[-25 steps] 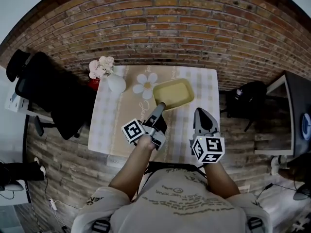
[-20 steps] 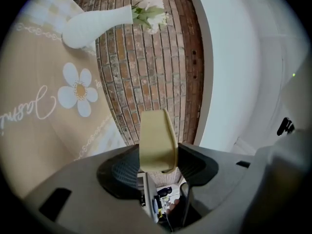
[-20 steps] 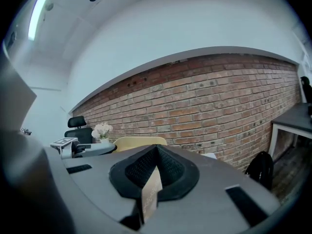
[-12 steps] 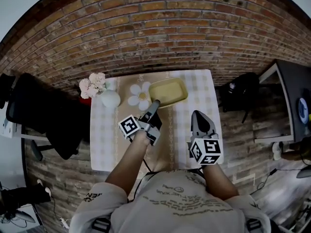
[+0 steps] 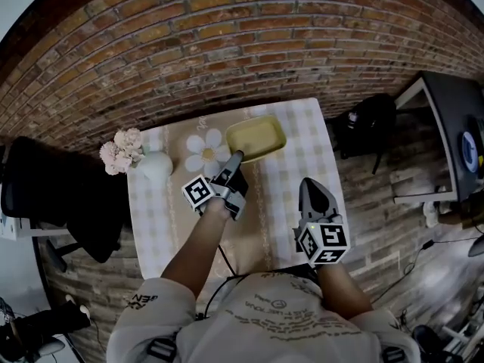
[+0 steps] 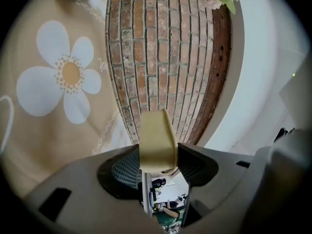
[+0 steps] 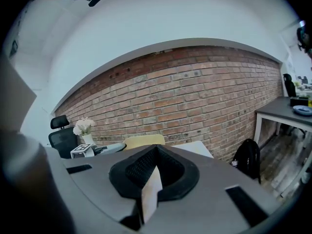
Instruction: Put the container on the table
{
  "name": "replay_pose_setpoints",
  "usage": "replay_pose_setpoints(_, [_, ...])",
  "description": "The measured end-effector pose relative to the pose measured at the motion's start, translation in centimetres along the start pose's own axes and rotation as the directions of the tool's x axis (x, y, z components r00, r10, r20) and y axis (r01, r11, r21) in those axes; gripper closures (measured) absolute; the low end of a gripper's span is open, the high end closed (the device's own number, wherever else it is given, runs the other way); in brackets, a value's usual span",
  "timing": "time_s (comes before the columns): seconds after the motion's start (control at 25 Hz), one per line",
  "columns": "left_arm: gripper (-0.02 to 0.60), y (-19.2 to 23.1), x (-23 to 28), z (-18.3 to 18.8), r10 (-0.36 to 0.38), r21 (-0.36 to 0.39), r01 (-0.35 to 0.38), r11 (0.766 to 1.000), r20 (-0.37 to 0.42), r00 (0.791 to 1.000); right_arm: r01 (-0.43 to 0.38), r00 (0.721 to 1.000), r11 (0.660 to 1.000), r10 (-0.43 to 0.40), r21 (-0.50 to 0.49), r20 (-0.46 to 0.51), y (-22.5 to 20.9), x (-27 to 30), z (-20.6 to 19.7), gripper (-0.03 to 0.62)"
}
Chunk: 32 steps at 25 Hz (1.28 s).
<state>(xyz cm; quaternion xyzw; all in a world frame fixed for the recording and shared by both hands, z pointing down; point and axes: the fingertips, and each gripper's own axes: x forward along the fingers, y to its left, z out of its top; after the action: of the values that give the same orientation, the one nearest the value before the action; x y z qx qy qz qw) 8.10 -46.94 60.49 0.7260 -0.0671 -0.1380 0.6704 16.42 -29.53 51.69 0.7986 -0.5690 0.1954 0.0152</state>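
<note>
A shallow yellow container (image 5: 255, 138) is at the far middle of the checked table (image 5: 302, 134), over the beige runner. My left gripper (image 5: 234, 158) reaches forward and is shut on its near left rim. The left gripper view shows the yellow wall (image 6: 155, 133) pinched between the pads of that gripper (image 6: 158, 155), with the daisy-print runner (image 6: 58, 77) close beside it. Whether the container rests on the cloth I cannot tell. My right gripper (image 5: 314, 195) hovers near the table's right front, shut and empty. In the right gripper view the right gripper (image 7: 155, 172) points at the container (image 7: 144, 141).
A white vase of pink flowers (image 5: 147, 163) stands at the table's far left. A black office chair (image 5: 68, 203) is left of the table. A black backpack (image 5: 368, 119) and a dark desk (image 5: 454, 119) are to the right. A brick wall (image 5: 227, 44) lies behind.
My left gripper has carried the container farther across the table and lower. The right gripper has sunk a little. The head view has shifted, so the table sits more to the left.
</note>
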Motion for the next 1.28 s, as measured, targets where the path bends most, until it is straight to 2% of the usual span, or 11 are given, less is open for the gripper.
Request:
replay_pose_setpoints(0.4, [0.348,2.7,5.1,1.7,0.015,0.052,-0.013,0.999,-0.047,0.999,0.025,0.998,1.000,-0.024,0.012,-0.058,-3.2,1.2,-3.3,0.592])
replay_pose_setpoints(0.52, [0.348,4.2,6.4,2.0,0.045,0.048,-0.041,0.998,-0.097,0.994,0.033,0.997,0.999,-0.032,0.013,-0.064,-4.0,1.3,-3.6,0.592])
replay_pose_setpoints(0.84, [0.348,7.7,8.7,2.9,0.168,0.117,-0.147,0.982,-0.199,0.966,0.060,0.995,0.998,-0.058,0.018,-0.085,-5.7,1.9,-4.2,0.592])
replay_pose_setpoints(1.04, [0.348,8.6,8.9,2.9,0.201,0.136,-0.175,0.975,-0.215,0.956,0.060,0.994,0.998,-0.059,0.014,-0.093,-6.1,2.2,-4.2,0.592])
replay_pose_setpoints(1.28, [0.348,8.9,8.8,3.0,0.265,0.232,-0.218,0.948,-0.197,0.944,0.043,0.992,0.999,-0.042,0.007,-0.116,-5.6,2.8,-4.6,0.592])
